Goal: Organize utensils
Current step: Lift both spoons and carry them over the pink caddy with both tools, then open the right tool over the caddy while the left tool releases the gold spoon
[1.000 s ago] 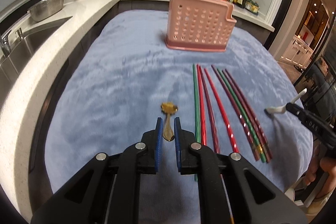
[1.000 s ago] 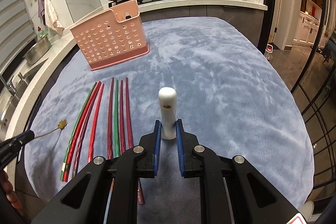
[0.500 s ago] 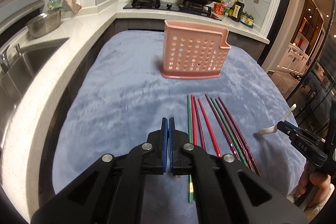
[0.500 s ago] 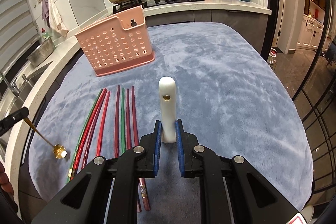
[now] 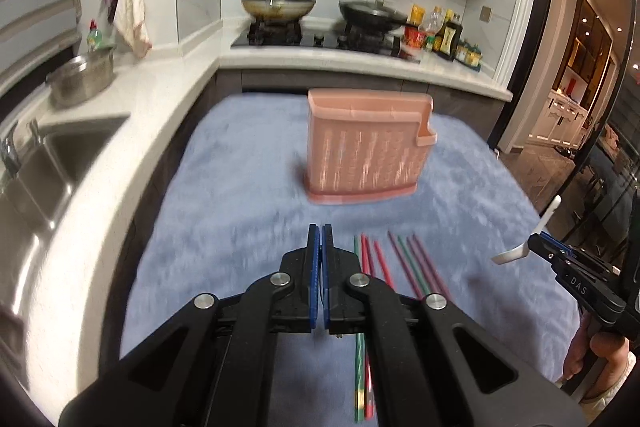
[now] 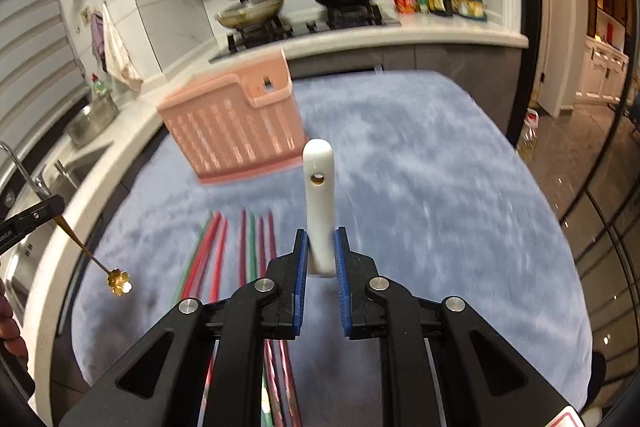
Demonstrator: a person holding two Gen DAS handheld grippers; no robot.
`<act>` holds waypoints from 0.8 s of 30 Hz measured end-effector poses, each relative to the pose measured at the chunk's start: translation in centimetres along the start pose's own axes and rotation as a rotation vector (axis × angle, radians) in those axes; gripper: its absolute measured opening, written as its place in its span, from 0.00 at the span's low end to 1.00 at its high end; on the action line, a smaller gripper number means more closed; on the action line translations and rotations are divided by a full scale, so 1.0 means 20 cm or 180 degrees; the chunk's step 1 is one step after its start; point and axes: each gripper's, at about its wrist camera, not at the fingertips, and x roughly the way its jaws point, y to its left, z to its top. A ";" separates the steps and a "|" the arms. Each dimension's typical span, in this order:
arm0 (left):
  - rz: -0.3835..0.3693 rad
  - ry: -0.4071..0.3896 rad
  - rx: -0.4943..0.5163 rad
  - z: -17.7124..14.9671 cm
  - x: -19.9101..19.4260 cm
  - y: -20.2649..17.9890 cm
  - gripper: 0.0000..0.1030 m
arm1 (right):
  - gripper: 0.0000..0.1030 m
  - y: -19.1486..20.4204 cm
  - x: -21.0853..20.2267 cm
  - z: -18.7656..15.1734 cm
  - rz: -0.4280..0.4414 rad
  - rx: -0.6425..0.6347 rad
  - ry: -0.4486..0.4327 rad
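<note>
My left gripper is shut on a thin gold spoon; the spoon is hidden in the left wrist view, but the right wrist view shows it hanging down from that gripper above the blanket's left edge. My right gripper is shut on a white ceramic spoon, handle pointing forward; it also shows in the left wrist view. The pink perforated utensil basket stands upright ahead of both grippers. Several red, green and purple chopsticks lie in a row on the blue blanket.
A sink and a white counter with a steel pot run along the left. A stove with two pans and bottles stands behind the basket. The blanket's right edge drops toward the floor.
My left gripper closed on the gold spoon and lifted it off the blanket. Both grippers rose and moved forward toward the basket, the white spoon still held.
</note>
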 end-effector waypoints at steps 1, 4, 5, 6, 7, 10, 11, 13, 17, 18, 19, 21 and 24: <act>-0.0007 -0.0054 0.0015 0.06 0.00 0.00 0.01 | 0.12 0.01 0.00 0.06 0.0028 -0.0012 -0.0063; -0.0002 -0.0296 0.0044 0.26 -0.01 -0.02 0.01 | 0.12 0.03 0.04 0.23 0.0153 0.0006 -0.0215; -0.0004 -0.0367 0.0033 0.33 -0.01 -0.02 0.01 | 0.12 0.04 0.06 0.29 0.0195 0.0021 -0.0250; -0.0021 -0.0450 0.0020 0.41 -0.01 -0.02 0.01 | 0.12 0.05 0.09 0.36 0.0258 0.0042 -0.0289; -0.0027 -0.0532 0.0009 0.48 0.00 -0.02 0.01 | 0.12 0.06 0.11 0.42 0.0305 0.0061 -0.0323; -0.0027 -0.0708 0.0013 0.63 0.03 -0.04 0.01 | 0.12 0.11 0.21 0.57 0.0426 0.0112 -0.0393; -0.0008 -0.0763 0.0024 0.69 0.05 -0.04 0.01 | 0.12 0.12 0.24 0.61 0.0454 0.0120 -0.0400; -0.0019 -0.0806 0.0008 0.76 0.10 -0.04 0.01 | 0.12 0.16 0.33 0.67 0.0459 0.0106 -0.0395; -0.0049 -0.0743 -0.0019 0.84 0.25 -0.05 0.01 | 0.11 0.20 0.48 0.72 0.0457 0.0121 -0.0302; -0.0055 -0.0708 -0.0030 0.84 0.29 -0.05 0.01 | 0.11 0.20 0.53 0.72 0.0454 0.0128 -0.0258; -0.0060 -0.0668 -0.0041 0.84 0.33 -0.04 0.01 | 0.11 0.21 0.56 0.72 0.0449 0.0133 -0.0230; -0.0060 -0.0576 -0.0068 0.83 0.41 -0.03 0.01 | 0.07 0.21 0.62 0.70 0.0442 0.0132 -0.0166; -0.0045 -0.0470 -0.0089 0.79 0.50 -0.01 0.01 | 0.02 0.21 0.68 0.69 0.0431 0.0109 -0.0108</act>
